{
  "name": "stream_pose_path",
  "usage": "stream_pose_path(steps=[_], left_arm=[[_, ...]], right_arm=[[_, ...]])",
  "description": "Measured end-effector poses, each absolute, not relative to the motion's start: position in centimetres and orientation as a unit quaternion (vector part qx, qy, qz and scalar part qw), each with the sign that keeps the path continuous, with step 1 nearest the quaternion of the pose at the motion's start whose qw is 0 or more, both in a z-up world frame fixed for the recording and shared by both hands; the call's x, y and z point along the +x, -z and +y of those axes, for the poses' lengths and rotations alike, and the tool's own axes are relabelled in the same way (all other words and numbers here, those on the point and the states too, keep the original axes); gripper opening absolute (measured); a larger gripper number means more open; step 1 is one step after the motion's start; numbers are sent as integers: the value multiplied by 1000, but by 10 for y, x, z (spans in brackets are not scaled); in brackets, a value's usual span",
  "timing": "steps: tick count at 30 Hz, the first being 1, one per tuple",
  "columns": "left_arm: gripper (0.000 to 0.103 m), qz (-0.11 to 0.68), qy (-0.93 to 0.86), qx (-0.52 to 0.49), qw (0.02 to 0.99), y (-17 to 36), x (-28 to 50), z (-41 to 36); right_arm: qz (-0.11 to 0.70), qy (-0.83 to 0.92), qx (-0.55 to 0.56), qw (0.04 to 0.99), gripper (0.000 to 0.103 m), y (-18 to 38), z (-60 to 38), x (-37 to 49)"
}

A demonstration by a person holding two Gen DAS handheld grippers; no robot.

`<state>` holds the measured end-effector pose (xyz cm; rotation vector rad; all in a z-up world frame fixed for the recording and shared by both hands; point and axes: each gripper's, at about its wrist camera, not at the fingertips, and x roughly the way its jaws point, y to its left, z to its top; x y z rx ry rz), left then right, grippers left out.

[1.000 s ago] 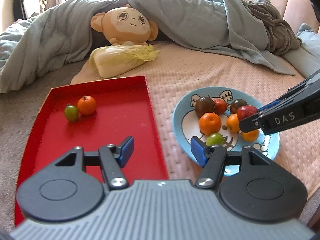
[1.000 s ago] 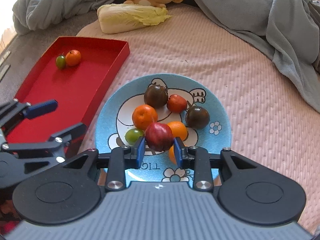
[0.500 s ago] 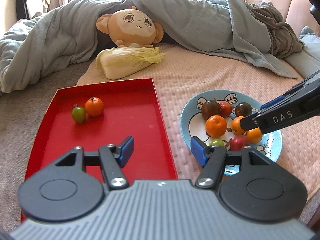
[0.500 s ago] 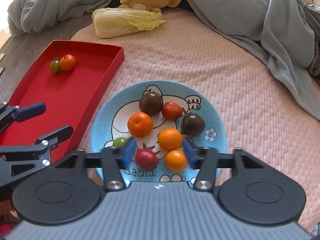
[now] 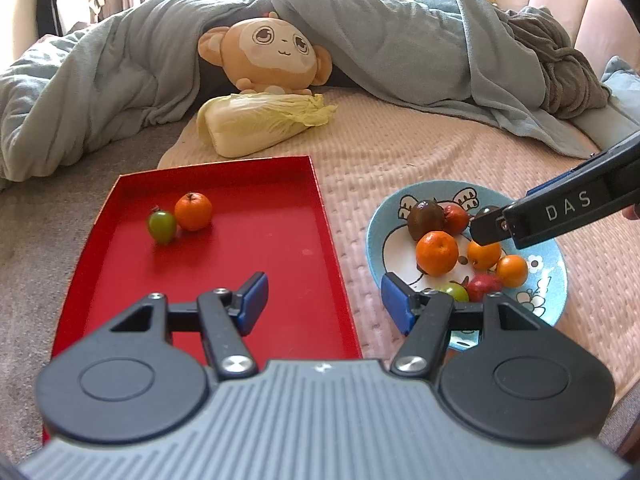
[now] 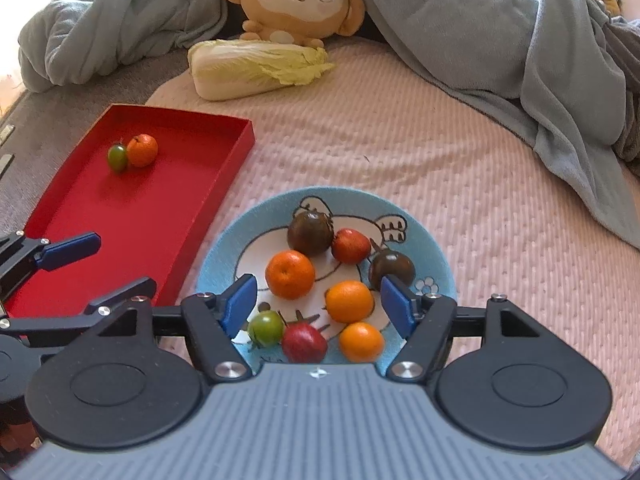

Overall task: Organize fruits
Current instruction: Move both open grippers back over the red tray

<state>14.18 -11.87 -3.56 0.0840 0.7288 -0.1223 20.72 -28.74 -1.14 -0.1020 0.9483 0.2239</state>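
A blue cartoon plate holds several fruits: oranges such as one at its left, two dark tomatoes, red fruits such as one at the near edge and a green tomato. A red tray holds one orange and one green tomato. My right gripper is open and empty above the plate's near side. My left gripper is open and empty over the tray's right edge.
A napa cabbage and a monkey plush lie behind the tray. A grey-blue blanket is heaped across the back and right. The pink quilted cover lies under the plate.
My right gripper opened and let go of the red fruit, which now lies on the plate's near edge. Both grippers drew back a little.
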Motion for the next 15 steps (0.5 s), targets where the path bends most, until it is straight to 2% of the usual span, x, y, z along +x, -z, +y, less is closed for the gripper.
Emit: stream_pose_path(steps=[15], left_arm=[[65,355,38,31,934,33,143,-97]], right_arm=[[415,-168,-65,892,73,-3,-248,206]])
